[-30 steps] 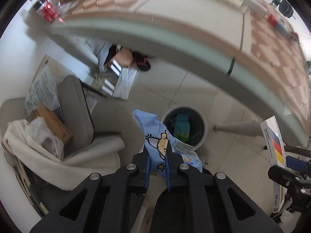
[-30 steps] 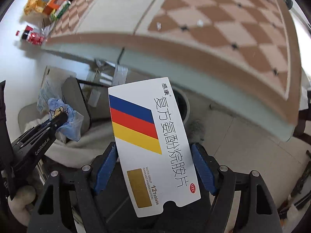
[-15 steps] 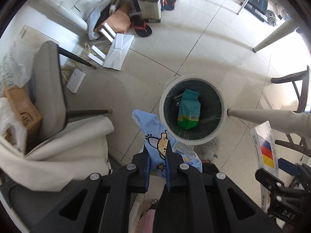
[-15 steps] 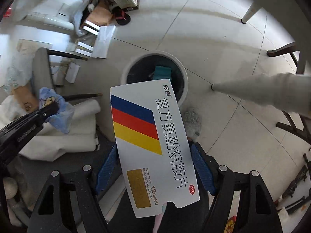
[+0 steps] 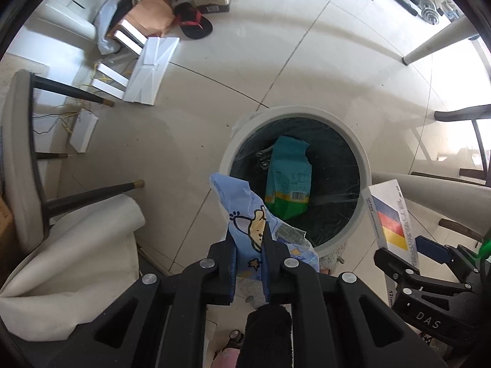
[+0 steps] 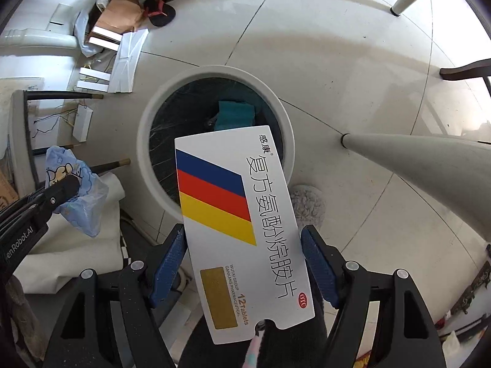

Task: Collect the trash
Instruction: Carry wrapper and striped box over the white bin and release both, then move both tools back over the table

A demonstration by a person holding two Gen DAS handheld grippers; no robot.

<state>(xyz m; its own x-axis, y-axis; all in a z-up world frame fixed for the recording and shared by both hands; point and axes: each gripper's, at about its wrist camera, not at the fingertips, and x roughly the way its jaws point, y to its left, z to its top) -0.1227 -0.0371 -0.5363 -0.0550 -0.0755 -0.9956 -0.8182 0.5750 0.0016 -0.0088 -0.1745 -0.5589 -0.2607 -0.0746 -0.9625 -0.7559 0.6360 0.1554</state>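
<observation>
A round white-rimmed trash bin (image 5: 294, 113) with a dark liner stands on the tiled floor, and a green snack packet (image 5: 288, 184) lies inside it. My left gripper (image 5: 248, 239) points straight down, shut on a crumpled blue cartoon-print wrapper (image 5: 236, 202), which hangs just over the bin's near-left rim. In the right wrist view my right gripper (image 6: 244, 245) holds a white medicine box (image 6: 239, 214) with blue, red and yellow stripes. Its blue pads press on the box's two long edges. The box's far end reaches over the bin (image 6: 147, 141). The left gripper (image 6: 66, 188) shows at the left there.
A grey chair (image 5: 21, 159) with dark legs and a white cloth (image 5: 76, 260) stand left of the bin. Pale table legs (image 5: 429, 46) (image 6: 414, 165) run across at the right. Flat white cartons (image 5: 150, 70), a black slipper (image 5: 193, 24) and boxes lie farther off.
Both grippers have sunk from table height to just above the floor, so the bin now looks much larger. Each keeps its grip on the wrapper and the box.
</observation>
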